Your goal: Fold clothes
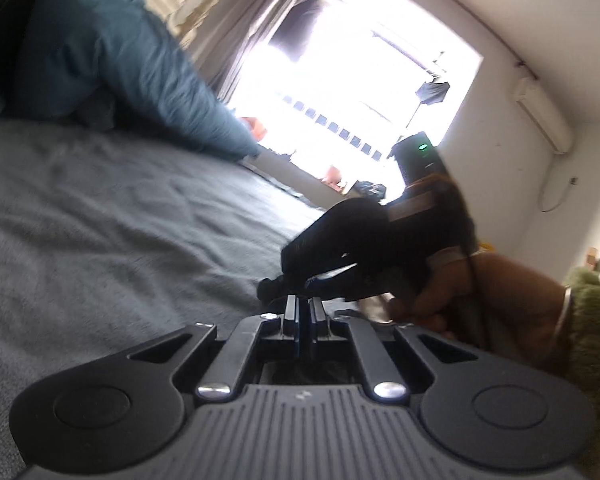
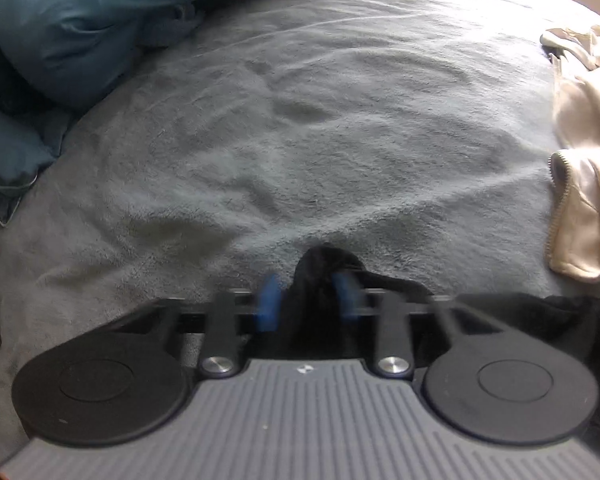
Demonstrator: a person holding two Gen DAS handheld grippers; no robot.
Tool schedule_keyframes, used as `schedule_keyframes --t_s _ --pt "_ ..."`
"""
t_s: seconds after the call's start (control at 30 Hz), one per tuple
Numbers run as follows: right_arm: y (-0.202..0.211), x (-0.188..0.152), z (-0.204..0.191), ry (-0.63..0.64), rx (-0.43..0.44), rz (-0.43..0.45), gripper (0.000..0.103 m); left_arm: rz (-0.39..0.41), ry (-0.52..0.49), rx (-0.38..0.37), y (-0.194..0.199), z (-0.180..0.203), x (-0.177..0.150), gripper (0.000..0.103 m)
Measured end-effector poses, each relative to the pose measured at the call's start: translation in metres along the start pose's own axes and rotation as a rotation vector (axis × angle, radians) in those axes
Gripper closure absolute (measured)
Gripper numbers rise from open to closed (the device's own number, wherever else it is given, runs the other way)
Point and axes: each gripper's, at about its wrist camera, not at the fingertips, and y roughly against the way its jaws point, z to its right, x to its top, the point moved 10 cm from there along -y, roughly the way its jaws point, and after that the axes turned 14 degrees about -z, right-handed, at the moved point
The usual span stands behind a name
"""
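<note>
a bedroom, bright window behind, with a grey blanket [image 2: 300, 128] spread over the bed. the right hand-held gripper [image 2: 308, 300] has a black garment [image 2: 324, 276] bunched between its blue pads, jaws parted and blurred, so i cannot tell whether it grips. the left hand-held gripper [image 1: 303, 308] is clenched, perhaps pinching dark cloth. wide free blanket ahead suits laying out; a cream garment [image 2: 584, 184] and teal duvet [image 2: 80, 20] hem the sides.

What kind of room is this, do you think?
Most likely a bedroom: a grey bedspread covers a wide soft surface, teal bedding is heaped at one end, and a curtained window lights the room.
</note>
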Motion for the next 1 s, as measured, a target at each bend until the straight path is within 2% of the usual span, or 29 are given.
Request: schedule_keyframes --t_s 0.17,0.27,0.37,0.47,0.57,0.63,0.67,0.77,0.83,0.93,1.0 --pt "0.04 -0.014 0.026 -0.075 0.076 0.145 0.098 0.013 -0.109 -0.081 0.007 0.03 -0.005 0.098" --pt "0.064 -0.032 0.05 -0.146 0.148 0.226 0.098 -0.028 -0.151 -0.106 0.002 0.042 -0.014 0.097" --pt "0.068 -0.059 0.086 -0.289 0.231 0.233 0.095 -0.057 -0.138 -0.11 -0.005 0.04 -0.017 0.097" --pt "0.06 -0.085 0.118 -0.4 0.232 0.183 0.093 -0.092 -0.118 -0.115 -0.012 0.036 -0.021 0.092" --pt "0.068 -0.095 0.132 -0.43 0.202 0.19 0.093 -0.116 -0.126 -0.1 -0.017 0.034 -0.026 0.09" --pt "0.08 -0.089 0.123 -0.378 0.183 0.218 0.093 -0.119 -0.125 -0.1 -0.018 0.033 -0.027 0.088" --pt "0.083 -0.085 0.116 -0.353 0.185 0.221 0.09 -0.121 -0.121 -0.102 -0.018 0.032 -0.027 0.087" --pt "0.085 -0.076 0.092 -0.304 0.184 0.185 0.07 -0.137 -0.1 -0.105 -0.016 0.03 -0.028 0.086" --pt "0.08 -0.074 0.083 -0.293 0.164 0.153 0.064 -0.152 -0.085 -0.106 -0.017 0.028 -0.03 0.085" --pt "0.072 -0.074 0.085 -0.314 0.116 0.134 0.062 -0.161 -0.072 -0.136 -0.017 0.029 -0.031 0.072" --pt "0.064 -0.078 0.092 -0.346 0.115 0.112 0.062 -0.163 -0.084 -0.164 -0.014 0.034 -0.032 0.045"
